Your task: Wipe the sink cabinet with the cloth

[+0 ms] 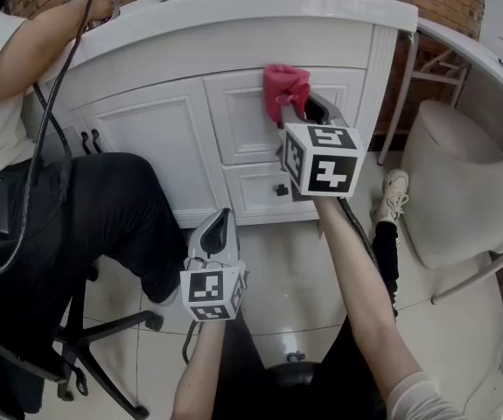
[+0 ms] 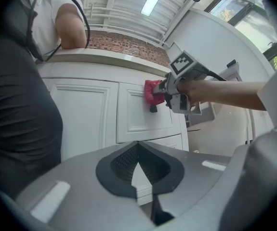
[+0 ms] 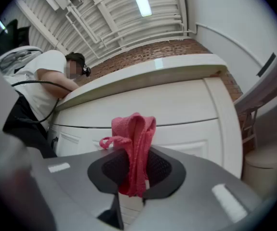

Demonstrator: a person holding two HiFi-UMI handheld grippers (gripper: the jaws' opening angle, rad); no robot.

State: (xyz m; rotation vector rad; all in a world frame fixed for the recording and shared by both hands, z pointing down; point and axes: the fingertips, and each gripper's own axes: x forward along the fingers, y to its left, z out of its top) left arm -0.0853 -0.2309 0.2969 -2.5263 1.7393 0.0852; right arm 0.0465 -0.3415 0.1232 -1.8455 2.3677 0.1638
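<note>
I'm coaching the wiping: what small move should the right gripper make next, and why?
Probably slide sideways along the upper drawer front. The right gripper is clamped on the pink cloth, which looks pressed against that drawer of the white sink cabinet, with bare panel on both sides.
</note>
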